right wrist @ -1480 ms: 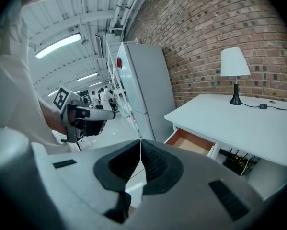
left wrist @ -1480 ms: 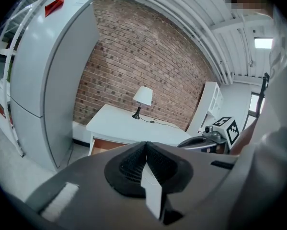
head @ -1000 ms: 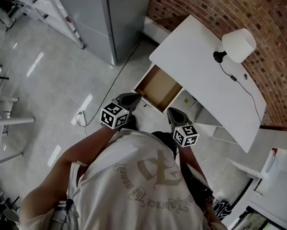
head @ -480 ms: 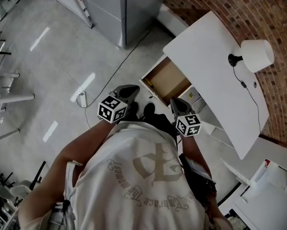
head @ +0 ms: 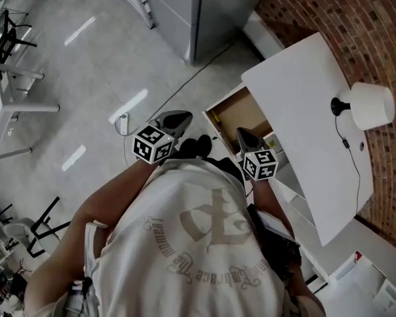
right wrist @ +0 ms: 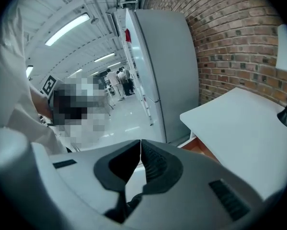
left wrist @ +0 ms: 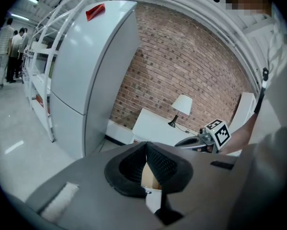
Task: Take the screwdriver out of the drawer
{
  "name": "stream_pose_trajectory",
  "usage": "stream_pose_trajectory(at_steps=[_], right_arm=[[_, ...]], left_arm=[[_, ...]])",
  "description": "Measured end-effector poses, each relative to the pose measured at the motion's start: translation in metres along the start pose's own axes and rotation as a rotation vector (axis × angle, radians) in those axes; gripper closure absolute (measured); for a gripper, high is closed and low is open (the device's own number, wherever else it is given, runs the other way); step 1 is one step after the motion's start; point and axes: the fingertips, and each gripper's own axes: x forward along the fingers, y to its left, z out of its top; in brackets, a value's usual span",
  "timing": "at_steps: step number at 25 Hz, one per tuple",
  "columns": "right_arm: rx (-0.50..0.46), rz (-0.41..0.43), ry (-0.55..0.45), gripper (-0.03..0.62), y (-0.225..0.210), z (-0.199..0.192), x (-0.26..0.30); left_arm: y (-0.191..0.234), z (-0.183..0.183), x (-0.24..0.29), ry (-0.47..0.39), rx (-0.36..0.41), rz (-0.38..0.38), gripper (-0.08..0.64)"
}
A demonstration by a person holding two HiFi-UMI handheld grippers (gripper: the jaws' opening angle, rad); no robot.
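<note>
Standing before the open drawer [head: 240, 114] of a white desk [head: 303, 91], a person holds both grippers close to the chest. The elbows are bent and the forearms angle toward the upper right of the head view. The left gripper [head: 179, 118] sits just left of centre over the grey floor [head: 85, 78], short of the drawer front. The right gripper [head: 242, 135] hangs by the drawer's lower corner, near the desk edge.

Only the head view looks down into the drawer, and it shows a brown bottom. The screwdriver is too small to pick out there. That view also takes in a cable [head: 164, 101] trailing across the floor.

The left gripper view looks level across the room instead. A tall grey refrigerator [left wrist: 86, 75] fills its left half and a brick wall [left wrist: 191, 61] its centre. A white lamp [left wrist: 182, 104] stands on the desk, and people [left wrist: 6, 42] are at the far upper left. The right gripper's marker cube shows at the lower right. Here the left gripper's jaws meet tip to tip with nothing in them; a sliver of brown drawer shows behind them.

The right gripper view faces the same refrigerator from the desk side, with ceiling lights [right wrist: 69, 28] at upper left. Its jaws are likewise pressed together and empty.
</note>
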Motion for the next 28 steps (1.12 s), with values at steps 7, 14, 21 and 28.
stream_pose_trajectory(at_steps=[7,14,21,28], right_arm=[[-0.030,0.088,0.045,0.585,-0.018,-0.007,0.025],[-0.052,0.144,0.112,0.584,-0.035,-0.035,0.044],[-0.081,0.184,0.189,0.585,-0.041,-0.062,0.060],[-0.151,0.218,0.271,0.584,-0.034,-0.077,0.080]], left_arm=[[0.001,0.007,0.012,-0.018,-0.055,0.081,0.554],[-0.008,-0.012,0.018,-0.012,-0.092,0.136,0.554],[-0.021,-0.030,0.020,-0.015,-0.120,0.161,0.554],[-0.011,-0.055,0.007,-0.013,-0.172,0.212,0.554]])
